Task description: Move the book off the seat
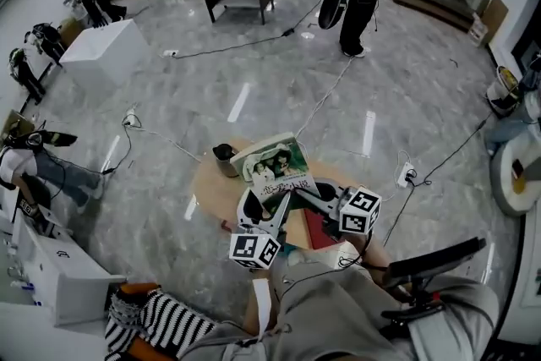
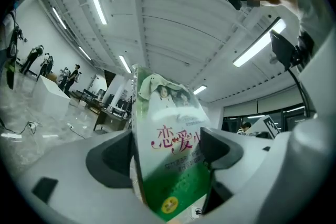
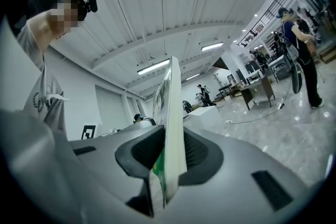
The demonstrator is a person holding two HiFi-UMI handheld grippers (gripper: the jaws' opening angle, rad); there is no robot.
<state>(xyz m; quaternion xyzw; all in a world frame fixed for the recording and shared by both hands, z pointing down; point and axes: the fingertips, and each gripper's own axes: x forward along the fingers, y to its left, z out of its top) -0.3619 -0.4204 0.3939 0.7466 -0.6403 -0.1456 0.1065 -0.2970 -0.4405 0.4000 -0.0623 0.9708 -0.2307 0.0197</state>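
Left gripper [image 2: 169,157]: jaws clamped on the book [image 2: 167,123], one pad on each side of the lower cover, front cover facing the camera. Right gripper [image 3: 169,157]: also closed on the same book, seen edge-on here, with the pages filling the narrow gap between the pads. So I'm holding it with both tongs and neither is empty.

In the head view both grippers come in at the book's near edge, left from below-left and right from the right, with their marker cubes toward me. I read the double grip as deliberate: a thin soft-cover pinched at one edge would droop or swing, and two clamps side by side keep it stiff.

The book sits cover-up over a round tan top [image 1: 207,186], and I can't tell whether that is the seat. It looks carried rather than resting, but no view shows contact clearly. A dark cup [image 1: 224,158] stands on that top just beside the book's far-left corner, so there's a risk of clipping it. A red item [image 1: 319,231] lies under the right gripper, but I can't tell what it is. My guess is mid-transfer, with the set-down to come.
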